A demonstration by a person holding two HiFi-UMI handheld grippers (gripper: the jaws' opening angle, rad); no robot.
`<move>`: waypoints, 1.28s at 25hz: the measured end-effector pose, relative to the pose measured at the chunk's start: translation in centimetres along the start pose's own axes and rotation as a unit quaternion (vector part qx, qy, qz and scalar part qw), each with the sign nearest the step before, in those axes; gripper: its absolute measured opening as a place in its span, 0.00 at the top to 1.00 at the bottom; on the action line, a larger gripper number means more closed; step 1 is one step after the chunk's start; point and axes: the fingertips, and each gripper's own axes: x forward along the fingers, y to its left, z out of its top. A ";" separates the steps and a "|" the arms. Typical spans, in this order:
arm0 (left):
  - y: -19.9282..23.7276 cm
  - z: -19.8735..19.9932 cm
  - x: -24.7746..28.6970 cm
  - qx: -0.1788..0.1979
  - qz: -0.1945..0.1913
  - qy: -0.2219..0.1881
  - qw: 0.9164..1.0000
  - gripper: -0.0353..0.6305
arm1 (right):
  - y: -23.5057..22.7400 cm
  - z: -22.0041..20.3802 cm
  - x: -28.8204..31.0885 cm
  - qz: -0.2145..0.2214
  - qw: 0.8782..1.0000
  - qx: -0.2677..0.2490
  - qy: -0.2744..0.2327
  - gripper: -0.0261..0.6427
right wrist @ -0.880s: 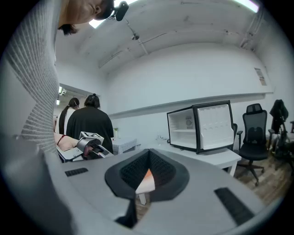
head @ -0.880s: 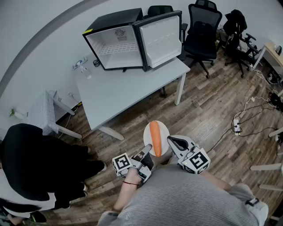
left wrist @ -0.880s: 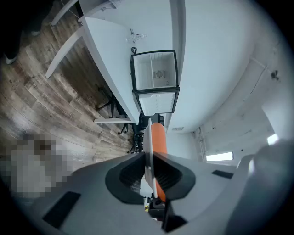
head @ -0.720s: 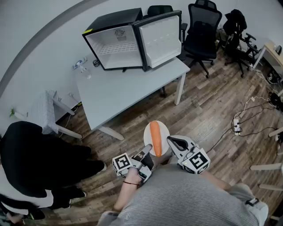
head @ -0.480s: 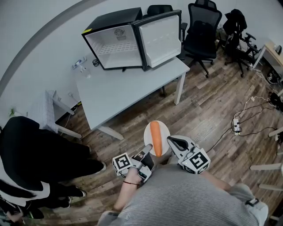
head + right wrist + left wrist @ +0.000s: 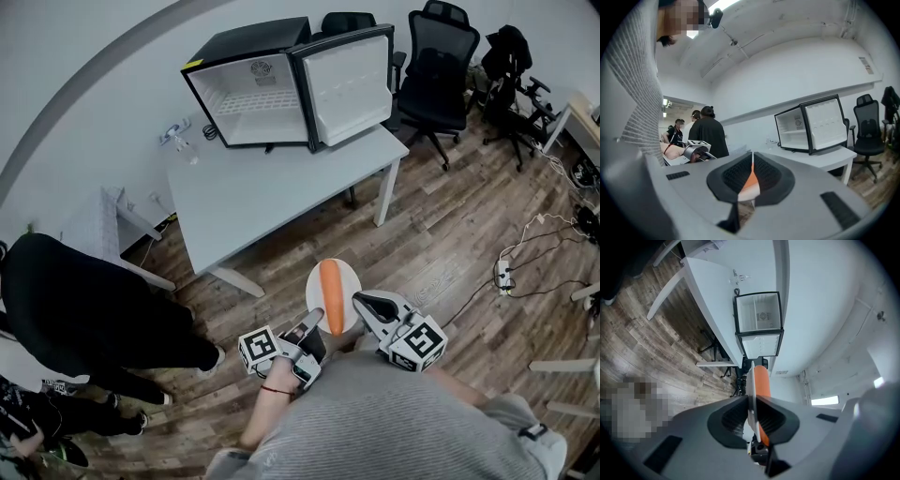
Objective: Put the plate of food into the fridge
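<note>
While your left gripper (image 6: pixel 313 326) and right gripper (image 6: pixel 359 303) both clamp the plate (image 6: pixel 351 284) rim, tilting could roll the carrot (image 6: pixel 330 295) off.

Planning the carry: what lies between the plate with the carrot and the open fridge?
In the head view, only a strip of wood floor and the bare front part of the white table top separate the plate from the fridge.

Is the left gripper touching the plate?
Touching: the left gripper is clamped on the plate rim, seen edge-on between its jaws in the left gripper view.
</note>
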 end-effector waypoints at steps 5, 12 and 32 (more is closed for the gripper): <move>-0.3 0.5 0.5 -0.009 -0.007 -0.010 1.000 0.88 | -0.3 -0.5 0.9 0.013 1.000 -0.011 0.014 0.94; -0.4 1.2 2.4 -0.011 -0.002 -0.024 1.000 0.88 | -2.7 0.1 1.3 0.023 1.000 -0.007 0.014 0.94; -3.1 4.5 11.1 -0.022 -0.016 -0.101 0.995 0.88 | -14.3 5.0 2.8 0.056 0.998 -0.002 -0.009 0.94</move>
